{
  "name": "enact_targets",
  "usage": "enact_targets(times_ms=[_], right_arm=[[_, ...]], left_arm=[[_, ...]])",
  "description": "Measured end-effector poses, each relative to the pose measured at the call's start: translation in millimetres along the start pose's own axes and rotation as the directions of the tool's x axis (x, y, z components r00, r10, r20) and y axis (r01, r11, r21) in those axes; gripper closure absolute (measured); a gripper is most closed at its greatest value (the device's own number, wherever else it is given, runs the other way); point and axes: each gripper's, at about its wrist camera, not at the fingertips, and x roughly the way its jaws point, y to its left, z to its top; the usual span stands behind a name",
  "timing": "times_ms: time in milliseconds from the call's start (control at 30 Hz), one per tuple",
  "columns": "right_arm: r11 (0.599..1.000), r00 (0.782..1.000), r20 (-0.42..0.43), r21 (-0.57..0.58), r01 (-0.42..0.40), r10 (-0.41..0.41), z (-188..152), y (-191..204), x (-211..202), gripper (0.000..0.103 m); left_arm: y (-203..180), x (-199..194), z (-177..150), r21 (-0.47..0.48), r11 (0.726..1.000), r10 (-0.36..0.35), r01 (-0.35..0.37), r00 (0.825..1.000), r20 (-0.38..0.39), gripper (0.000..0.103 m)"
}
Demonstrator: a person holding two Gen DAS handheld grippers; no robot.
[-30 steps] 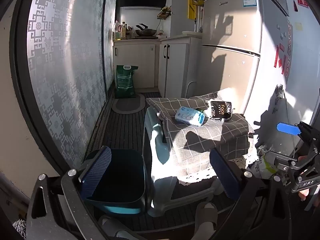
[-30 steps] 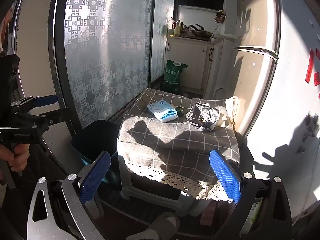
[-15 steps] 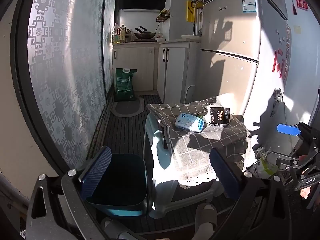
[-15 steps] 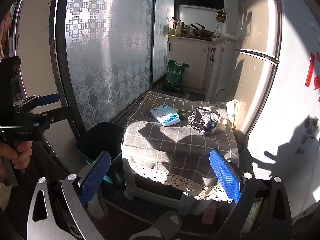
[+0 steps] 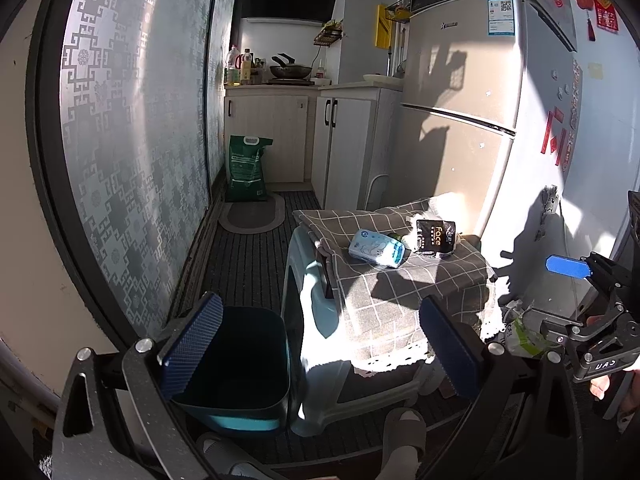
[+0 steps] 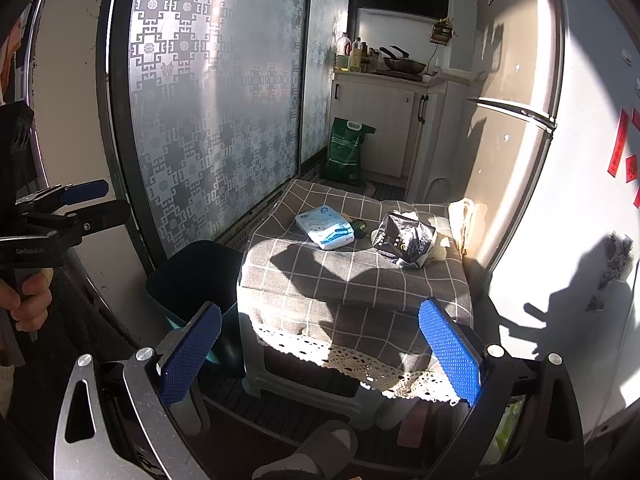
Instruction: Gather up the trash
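Note:
A low stool under a grey checked cloth carries a blue-and-white tissue pack, a black crumpled bag, a small green object and white crumpled paper. A dark bin with a teal base stands on the floor left of the stool. My left gripper is open and empty, above the bin and the stool's front. My right gripper is open and empty in front of the stool.
A patterned sliding glass door runs along the left and a fridge stands at the right. A green sack and kitchen cabinets are at the back. A slippered foot is beside the stool.
Both grippers have drawn back and risen a little from the stool, so it looks smaller and farther. The jaws stay open. The things on the stool have not moved.

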Motion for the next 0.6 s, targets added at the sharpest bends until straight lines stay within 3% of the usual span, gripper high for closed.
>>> enact_targets(times_ms=[600], right_arm=[[1.0, 1.0, -0.005, 0.0, 0.002, -0.002, -0.1, -1.7, 1.4, 0.003]], left_arm=[[2.8, 3.2, -5.4, -0.008, 1.0, -0.004, 0.004, 1.0, -0.018, 0.002]])
